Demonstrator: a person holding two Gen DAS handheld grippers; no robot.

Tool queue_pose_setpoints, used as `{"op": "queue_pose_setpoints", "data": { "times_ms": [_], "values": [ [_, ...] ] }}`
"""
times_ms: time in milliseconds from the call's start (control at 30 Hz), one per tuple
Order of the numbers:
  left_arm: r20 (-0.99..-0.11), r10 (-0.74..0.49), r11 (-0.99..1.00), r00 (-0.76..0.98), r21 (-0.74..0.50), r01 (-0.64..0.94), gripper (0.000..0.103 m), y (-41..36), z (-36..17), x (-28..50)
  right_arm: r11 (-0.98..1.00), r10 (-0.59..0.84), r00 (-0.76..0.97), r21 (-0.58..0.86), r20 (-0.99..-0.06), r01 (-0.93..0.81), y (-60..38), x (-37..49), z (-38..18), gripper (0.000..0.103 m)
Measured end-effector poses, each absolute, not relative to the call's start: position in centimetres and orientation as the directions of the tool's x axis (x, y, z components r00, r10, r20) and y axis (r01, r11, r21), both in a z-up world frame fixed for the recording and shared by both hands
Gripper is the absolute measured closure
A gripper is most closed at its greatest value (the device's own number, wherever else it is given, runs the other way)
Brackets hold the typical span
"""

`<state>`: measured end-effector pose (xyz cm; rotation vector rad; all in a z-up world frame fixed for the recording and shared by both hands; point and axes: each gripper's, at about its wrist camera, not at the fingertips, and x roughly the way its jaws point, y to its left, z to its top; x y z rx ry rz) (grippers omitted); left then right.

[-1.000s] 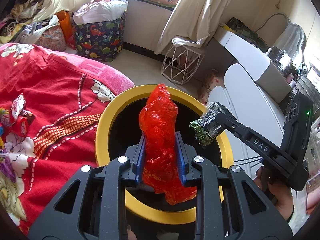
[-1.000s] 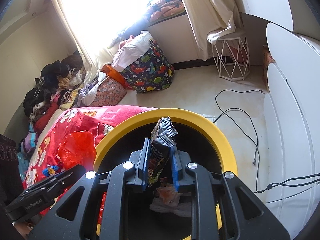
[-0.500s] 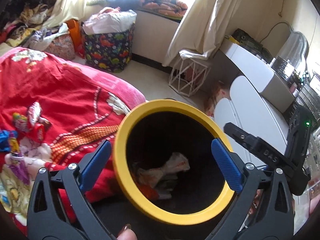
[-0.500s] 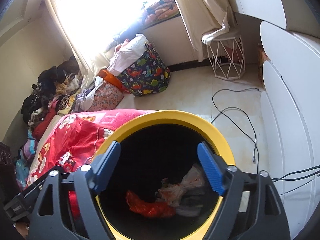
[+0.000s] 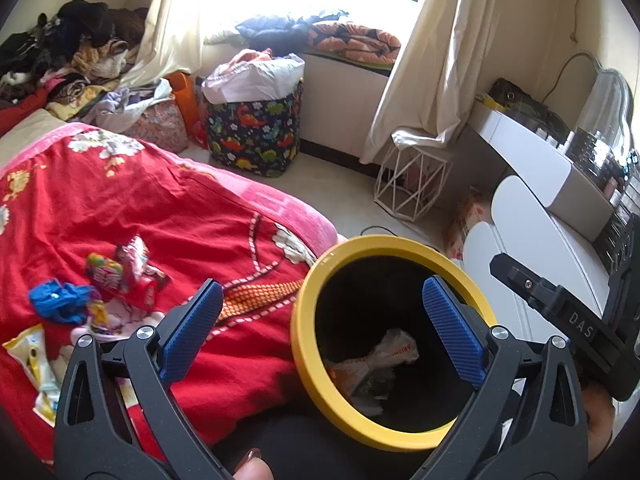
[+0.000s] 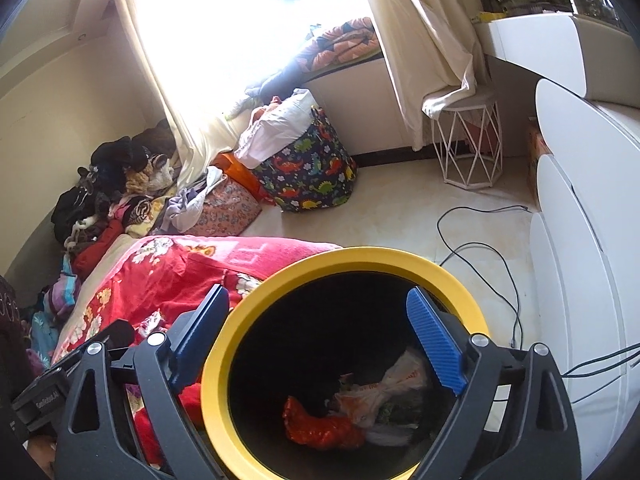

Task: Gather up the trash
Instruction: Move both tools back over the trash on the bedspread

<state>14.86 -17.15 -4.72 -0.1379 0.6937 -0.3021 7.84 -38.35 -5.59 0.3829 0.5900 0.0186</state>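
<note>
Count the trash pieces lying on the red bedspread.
4, clustered left on the bedspread: a blue crumpled piece, a multicoloured wrapper beside it, a red-and-white wrapper further right, and a yellow packet nearest the camera. Overlapping scraps may hide more.

You are seeing white letters "DAS" printed on black arm of right gripper (image 5: 576, 328), at right edge of left wrist view. You are getting small white lettering on black body of left gripper (image 6: 44, 394), at lower left of right wrist view; too small to read. Orange print showing on crumpled white bag (image 5: 394, 350) inside yellow-rimmed bin (image 5: 304, 364); illegible. Colourful snack wrappers (image 5: 120, 276) on red blanket (image 5: 160, 208) carrying print, blurred, unreadable.
</note>
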Motion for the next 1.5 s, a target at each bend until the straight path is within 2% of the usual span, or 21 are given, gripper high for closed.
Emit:
{"op": "queue_pose_setpoints", "data": {
  "times_ms": [1500],
  "values": [
    [-0.523, -0.112, 0.974, 0.845, -0.225, -0.011, 0.011, -5.0, -2.3, 13.8, 0.947, 0.307, 0.781, 0.256, -0.544, -0.194, -25.2, 9.9, -3.6, 0.013]
  ]
}}
